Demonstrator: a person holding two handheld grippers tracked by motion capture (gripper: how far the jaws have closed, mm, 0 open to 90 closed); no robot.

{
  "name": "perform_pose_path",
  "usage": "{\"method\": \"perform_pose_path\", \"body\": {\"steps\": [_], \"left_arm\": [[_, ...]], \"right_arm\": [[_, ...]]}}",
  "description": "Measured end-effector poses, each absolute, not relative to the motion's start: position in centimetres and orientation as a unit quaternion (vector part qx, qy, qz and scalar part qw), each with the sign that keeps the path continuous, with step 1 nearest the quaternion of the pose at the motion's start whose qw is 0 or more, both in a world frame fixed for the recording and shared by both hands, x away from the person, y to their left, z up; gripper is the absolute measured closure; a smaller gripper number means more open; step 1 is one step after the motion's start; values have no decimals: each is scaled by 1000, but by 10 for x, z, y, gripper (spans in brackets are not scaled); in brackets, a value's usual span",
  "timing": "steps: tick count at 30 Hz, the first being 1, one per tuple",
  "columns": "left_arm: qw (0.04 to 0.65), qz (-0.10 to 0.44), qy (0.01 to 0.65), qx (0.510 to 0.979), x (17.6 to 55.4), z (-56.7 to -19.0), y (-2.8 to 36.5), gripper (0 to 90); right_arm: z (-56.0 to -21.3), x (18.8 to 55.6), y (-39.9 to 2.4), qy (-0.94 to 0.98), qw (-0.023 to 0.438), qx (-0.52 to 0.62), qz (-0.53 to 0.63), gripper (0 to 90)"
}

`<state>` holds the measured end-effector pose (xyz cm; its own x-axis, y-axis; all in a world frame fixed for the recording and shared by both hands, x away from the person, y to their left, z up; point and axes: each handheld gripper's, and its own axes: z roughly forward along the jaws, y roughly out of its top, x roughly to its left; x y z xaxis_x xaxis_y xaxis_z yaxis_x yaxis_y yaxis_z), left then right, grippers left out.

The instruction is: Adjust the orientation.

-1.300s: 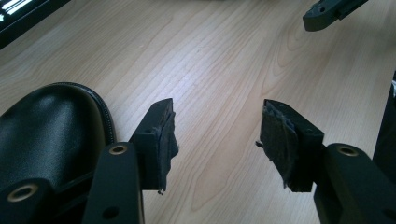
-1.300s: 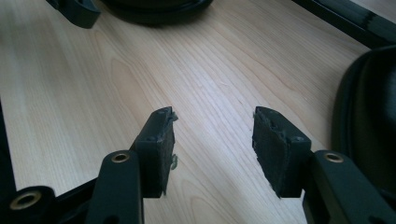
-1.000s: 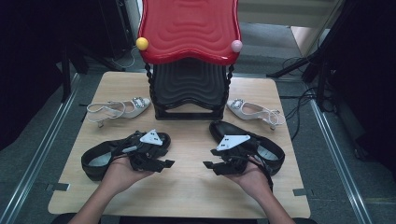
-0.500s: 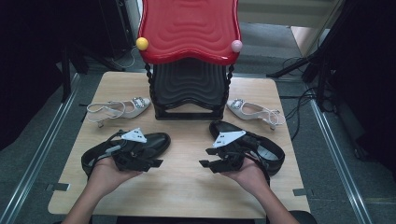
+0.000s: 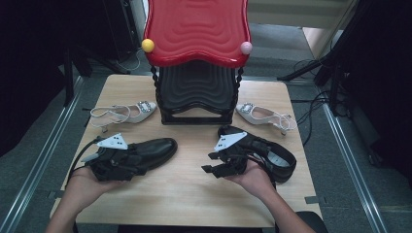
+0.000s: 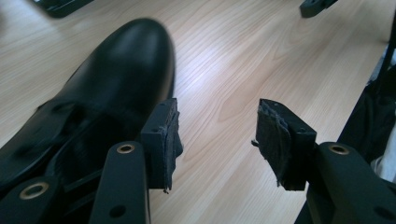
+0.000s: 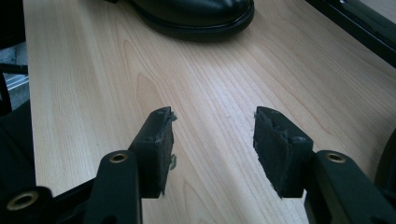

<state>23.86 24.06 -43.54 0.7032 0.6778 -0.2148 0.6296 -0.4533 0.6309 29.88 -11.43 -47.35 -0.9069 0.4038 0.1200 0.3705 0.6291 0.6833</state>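
Observation:
A black leather shoe (image 5: 158, 148) lies at the table's front left, toe pointing right. My left gripper (image 5: 138, 167) hovers over its heel end, pointing toward the toe. In the left gripper view the shoe (image 6: 107, 79) lies just left of the left pad (image 6: 163, 140). The left gripper (image 6: 215, 140) is open, with bare wood between its jaws. A second black shoe (image 5: 279, 162) lies at the front right under my right hand. My right gripper (image 5: 210, 163) points left and stands open over the table. In the right gripper view the open gripper (image 7: 212, 140) faces the first shoe's toe (image 7: 196, 11).
A red-topped shoe rack (image 5: 197, 29) with a black lower shelf (image 5: 197, 92) stands at the back centre. One silver heeled sandal (image 5: 124, 113) lies left of it, another (image 5: 265, 115) right. The wooden table (image 5: 189, 194) ends near my forearms.
My left gripper has drawn back leftward along the black shoe, from near its middle to its heel end, rising slightly. The shoe stayed put. The right gripper shifted only slightly left.

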Motion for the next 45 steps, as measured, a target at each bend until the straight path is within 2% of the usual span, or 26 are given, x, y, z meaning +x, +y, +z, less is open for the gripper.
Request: {"method": "perform_pose_path", "body": {"steps": [15, 22, 30, 38, 41, 44, 45], "left_arm": [[320, 53, 415, 850, 232, -425, 285, 496], [305, 58, 445, 840, 228, -436, 307, 488], [304, 40, 447, 840, 243, -459, 299, 481], [297, 36, 421, 856, 263, -468, 275, 509], [285, 47, 423, 859, 266, -472, 267, 567], [294, 34, 420, 858, 267, -471, 267, 701], [307, 11, 425, 851, 269, -469, 270, 746]], "right_arm": [[-475, 299, -119, 901, 30, 222, 371, 461], [-476, 300, -119, 902, 31, 224, 369, 461], [-478, 301, -118, 904, 32, 219, 365, 462], [-479, 300, -116, 905, 29, 220, 362, 467], [-479, 300, -116, 906, 29, 219, 361, 468], [-479, 300, -116, 906, 29, 219, 362, 471], [-478, 300, -117, 905, 29, 220, 363, 477]]}}
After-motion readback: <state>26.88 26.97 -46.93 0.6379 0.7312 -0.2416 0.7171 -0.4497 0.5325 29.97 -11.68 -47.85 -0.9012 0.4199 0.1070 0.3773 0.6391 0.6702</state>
